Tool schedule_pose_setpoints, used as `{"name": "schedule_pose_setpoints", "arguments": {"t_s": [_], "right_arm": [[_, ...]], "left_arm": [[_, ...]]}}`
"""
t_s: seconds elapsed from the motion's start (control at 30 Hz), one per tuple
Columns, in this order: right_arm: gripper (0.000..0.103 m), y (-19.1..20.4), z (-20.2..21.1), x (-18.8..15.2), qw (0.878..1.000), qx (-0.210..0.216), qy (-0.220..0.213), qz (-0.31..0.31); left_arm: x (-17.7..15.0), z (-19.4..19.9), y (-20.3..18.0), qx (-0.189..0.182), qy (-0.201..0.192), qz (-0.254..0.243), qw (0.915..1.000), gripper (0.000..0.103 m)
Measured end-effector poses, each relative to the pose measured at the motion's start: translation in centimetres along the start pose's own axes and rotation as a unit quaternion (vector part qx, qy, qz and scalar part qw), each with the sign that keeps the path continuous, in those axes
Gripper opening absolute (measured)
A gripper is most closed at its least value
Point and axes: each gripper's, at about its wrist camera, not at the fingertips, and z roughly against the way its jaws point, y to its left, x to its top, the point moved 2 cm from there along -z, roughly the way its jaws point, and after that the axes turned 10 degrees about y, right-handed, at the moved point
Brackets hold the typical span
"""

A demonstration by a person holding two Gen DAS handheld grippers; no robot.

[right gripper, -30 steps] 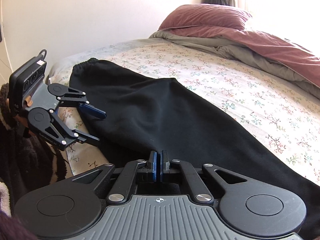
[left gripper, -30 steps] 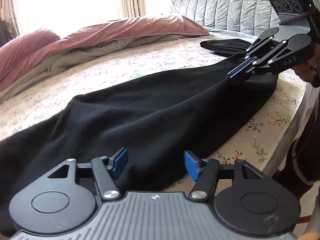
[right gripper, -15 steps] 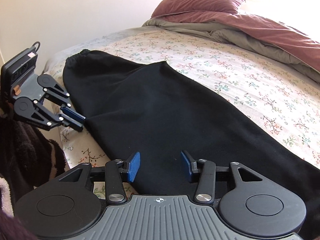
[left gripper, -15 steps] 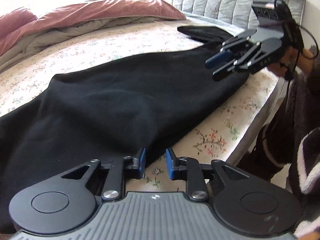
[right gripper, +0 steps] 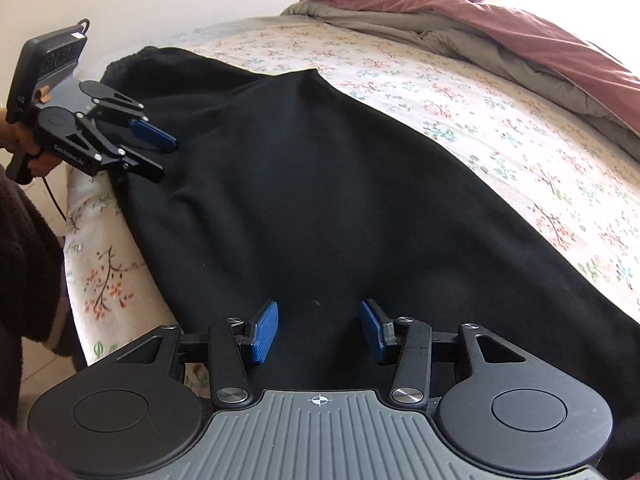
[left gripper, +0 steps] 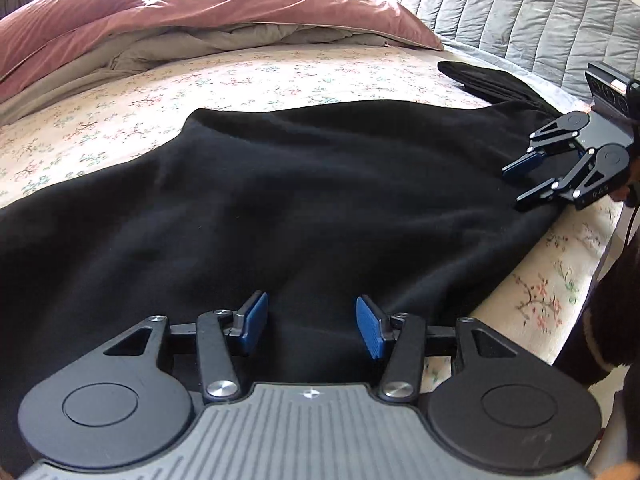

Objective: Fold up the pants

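Note:
Black pants (left gripper: 304, 200) lie lengthwise on the floral bed, folded leg on leg; they also show in the right wrist view (right gripper: 320, 200). The elastic waistband (right gripper: 132, 60) is at the far left end in the right wrist view. My left gripper (left gripper: 311, 324) is open over the near edge of the cloth near the waist end; it also shows in the right wrist view (right gripper: 158, 156). My right gripper (right gripper: 319, 330) is open over the leg end; it also shows in the left wrist view (left gripper: 520, 186). Neither holds cloth.
A dark red duvet (left gripper: 200, 16) with a grey lining is bunched along the far side of the floral sheet (left gripper: 280, 76). A grey quilted headboard (left gripper: 520, 12) stands at the right. Another dark folded garment (left gripper: 476, 76) lies near it. The bed edge (right gripper: 100, 280) is close.
My right gripper opened and let go of the pants leg. My left gripper narrowed, then opened wide again. Both moved in over the cloth from the bed edge.

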Motion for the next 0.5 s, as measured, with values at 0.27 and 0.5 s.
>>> {"name": "schedule_pose_setpoints", "arguments": {"t_s": [0.27, 0.5], "right_arm": [[0.043, -4.5, 3.9, -6.3, 0.999, -0.007, 0.005, -0.048], [0.054, -3.6, 3.9, -3.4, 0.997, -0.052, -0.008, -0.053]], "left_arm": [[-3.1, 3.0, 2.9, -0.031, -0.025, 0.062, 0.9973, 0.058], [0.3, 3.5, 6.4, 0.053, -0.083, 0.154, 0.9832, 0.062]]}}
